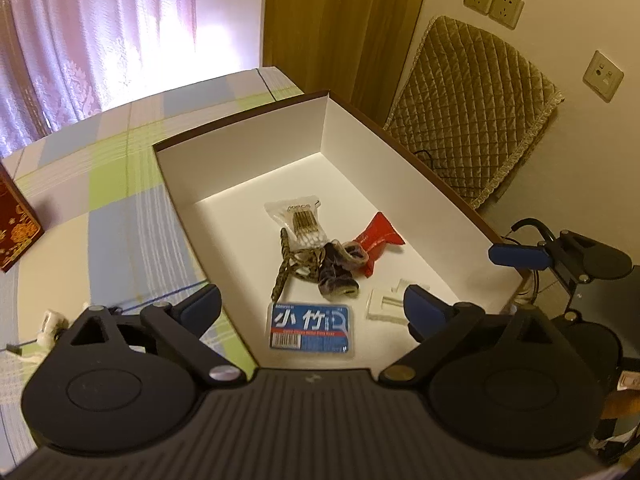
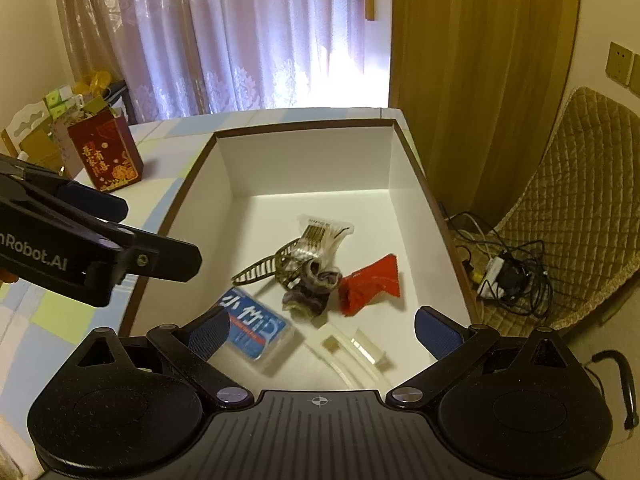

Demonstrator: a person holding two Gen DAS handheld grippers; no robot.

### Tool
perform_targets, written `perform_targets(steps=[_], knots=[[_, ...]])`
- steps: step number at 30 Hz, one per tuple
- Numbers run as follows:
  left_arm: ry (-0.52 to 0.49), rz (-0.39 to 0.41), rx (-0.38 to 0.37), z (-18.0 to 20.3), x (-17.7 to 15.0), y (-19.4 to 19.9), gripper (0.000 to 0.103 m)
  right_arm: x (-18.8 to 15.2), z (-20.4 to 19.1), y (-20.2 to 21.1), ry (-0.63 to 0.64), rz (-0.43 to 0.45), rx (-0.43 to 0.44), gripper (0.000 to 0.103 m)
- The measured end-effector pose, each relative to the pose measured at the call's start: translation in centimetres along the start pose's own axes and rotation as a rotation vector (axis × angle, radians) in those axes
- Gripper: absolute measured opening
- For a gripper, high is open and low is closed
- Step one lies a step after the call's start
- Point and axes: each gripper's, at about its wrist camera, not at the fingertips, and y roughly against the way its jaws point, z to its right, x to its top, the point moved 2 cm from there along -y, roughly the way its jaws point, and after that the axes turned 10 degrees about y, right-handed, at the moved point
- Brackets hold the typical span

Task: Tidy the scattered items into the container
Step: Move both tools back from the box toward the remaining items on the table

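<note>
White-walled box (image 2: 308,160) holds glossy blue case (image 2: 256,326), perhaps floss.

Left wrist view: rides on left gripper (image 1: 312,304), looks forward and down along fingers, close above near left edge of box (image 1: 240,128); curtain (image 1: 80,40) beyond, chair (image 1: 472,120) at right.
Right wrist view: rides on right gripper (image 2: 320,334), looks down from near end of box (image 2: 304,125), close; faces curtain (image 2: 240,40).
Shared: box interior, blue case (image 1: 311,330) (image 2: 256,326), chair (image 2: 580,200). Each view catches other gripper at frame edge.
</note>
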Motion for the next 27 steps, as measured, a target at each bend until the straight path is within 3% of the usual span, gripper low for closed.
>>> perform_targets(steps=[15, 27], knots=[[0.017, -0.021, -0.021, -1.5, -4.9, 4.2, 0.098, -2.7, -3.7, 3.4, -0.021, -0.021, -0.009, 0.103], [0.059, -0.079, 0.009, -4.8, -8.1, 5.5, 0.098, -4.4, -7.3, 3.9, -0.036, -0.089, 0.036, 0.103]])
